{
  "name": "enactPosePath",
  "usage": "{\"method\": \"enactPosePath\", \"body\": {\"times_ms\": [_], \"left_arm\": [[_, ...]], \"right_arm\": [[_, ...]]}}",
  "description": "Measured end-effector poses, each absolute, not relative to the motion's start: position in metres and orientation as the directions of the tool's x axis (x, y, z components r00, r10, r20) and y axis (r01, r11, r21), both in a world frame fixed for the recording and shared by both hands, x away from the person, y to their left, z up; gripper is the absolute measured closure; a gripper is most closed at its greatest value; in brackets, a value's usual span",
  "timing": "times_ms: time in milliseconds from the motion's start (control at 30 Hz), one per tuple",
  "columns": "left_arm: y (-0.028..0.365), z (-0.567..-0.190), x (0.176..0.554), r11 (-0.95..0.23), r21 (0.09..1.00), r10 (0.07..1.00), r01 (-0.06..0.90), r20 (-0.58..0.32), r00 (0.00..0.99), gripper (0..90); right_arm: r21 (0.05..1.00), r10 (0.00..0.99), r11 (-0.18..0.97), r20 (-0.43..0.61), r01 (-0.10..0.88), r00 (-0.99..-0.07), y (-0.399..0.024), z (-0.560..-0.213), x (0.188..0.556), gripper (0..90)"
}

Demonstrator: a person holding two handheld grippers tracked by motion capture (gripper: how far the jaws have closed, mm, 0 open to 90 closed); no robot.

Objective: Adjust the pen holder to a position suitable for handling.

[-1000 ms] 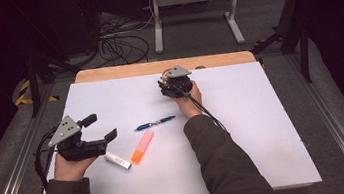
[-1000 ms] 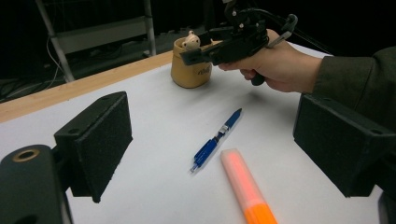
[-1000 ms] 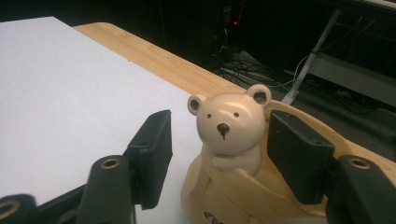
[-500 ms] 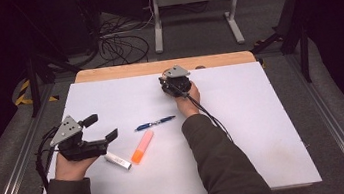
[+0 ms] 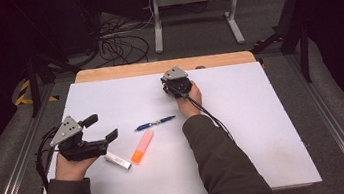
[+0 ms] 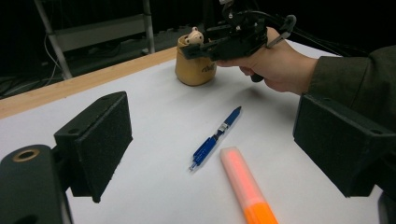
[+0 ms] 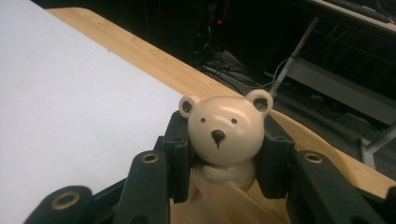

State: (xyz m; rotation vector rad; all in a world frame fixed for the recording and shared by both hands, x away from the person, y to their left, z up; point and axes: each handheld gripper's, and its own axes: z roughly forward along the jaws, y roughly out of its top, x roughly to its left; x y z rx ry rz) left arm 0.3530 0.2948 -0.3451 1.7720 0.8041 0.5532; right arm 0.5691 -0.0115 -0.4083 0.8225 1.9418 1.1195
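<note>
One pot (image 6: 195, 65) stands near the far edge of the white sheet (image 5: 265, 130), a tan, rounded container with a bear-head lid (image 7: 226, 126). The lid covers the mouth, so the contents cannot be told. Dark lettering sits on the pot's side in the left gripper view; it is too small to read.

The right gripper (image 7: 224, 154) is at the pot. In the right gripper view the bear head sits squarely between the two black jaws, one pad against each side of it, face toward the camera (two ears, two eyes, one nose). The jaws have just been closing and now clamp the lid. The pot body lies directly below the jaws.

The left gripper (image 5: 98, 129) is held above the near left part of the sheet, jaws spread wide with nothing between them. Ahead of these jaws, in the gap between them, lie one blue pen (image 6: 215, 137) and one orange highlighter (image 6: 245, 186), side by side and apart, the highlighter nearer the right jaw. One white marker (image 5: 118, 160) lies just below the jaws in the high view, near the highlighter. No writing on the three can be read.

Count: one pot, one lid, one pen, one highlighter, one marker, two grippers.
</note>
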Motion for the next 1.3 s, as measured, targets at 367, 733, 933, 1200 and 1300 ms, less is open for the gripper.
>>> {"method": "enactPosePath", "body": {"times_ms": [367,733,933,1200,1300], "left_arm": [[0.29,-0.344,0.351,-0.213,0.945,0.737,0.249,-0.012,0.676,12.6],[0.284,-0.346,0.351,-0.232,0.94,0.731,0.248,0.0,0.682,12.8],[0.282,-0.346,0.351,-0.231,0.94,0.73,0.251,-0.003,0.683,12.7],[0.277,-0.348,0.352,-0.241,0.937,0.729,0.254,0.002,0.684,12.7],[0.274,-0.35,0.352,-0.245,0.935,0.727,0.258,0.001,0.687,12.8]], "right_arm": [[0.899,0.795,0.416,-0.288,0.135,-0.533,-0.031,-0.397,0.536,63.1],[0.904,0.799,0.405,-0.278,0.136,-0.533,-0.052,-0.391,0.505,63.1],[0.91,0.808,0.391,-0.269,0.136,-0.524,-0.06,-0.387,0.486,63.1],[0.909,0.805,0.397,-0.278,0.127,-0.524,-0.07,-0.386,0.465,63.1],[0.905,0.805,0.402,-0.28,0.135,-0.523,-0.072,-0.388,0.459,63.1]]}}
